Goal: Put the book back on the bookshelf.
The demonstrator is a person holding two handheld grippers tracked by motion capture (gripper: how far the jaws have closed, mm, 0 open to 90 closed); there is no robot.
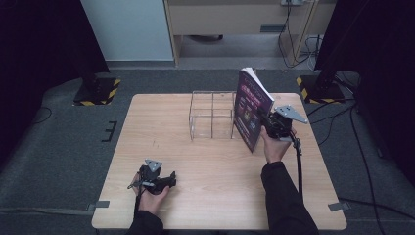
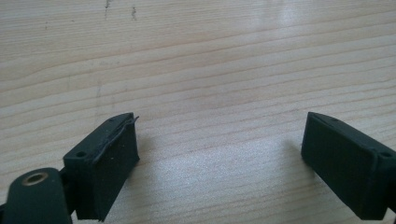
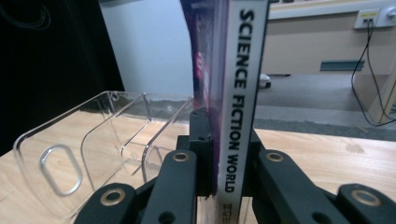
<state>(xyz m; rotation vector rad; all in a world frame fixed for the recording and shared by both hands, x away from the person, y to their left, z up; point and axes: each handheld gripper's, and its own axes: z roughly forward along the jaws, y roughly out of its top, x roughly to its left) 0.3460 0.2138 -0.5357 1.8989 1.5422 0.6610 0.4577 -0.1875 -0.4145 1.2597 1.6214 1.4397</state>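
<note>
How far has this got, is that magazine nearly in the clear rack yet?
Done: the magazine is picked up, clamped by its spine in the right gripper and held upright. In hand: it hangs just beside the clear rack, at its right end, not yet inside. Left: slotting it between the rack's dividers and letting go. The left gripper rests open over the bare table, holding nothing.

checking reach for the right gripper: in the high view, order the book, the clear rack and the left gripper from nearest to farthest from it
1. book: clamped in the right gripper, upright at the rack's right.
2. clear rack: just left of the book, mid-table.
3. left gripper: near the table's front left, resting open.
</note>
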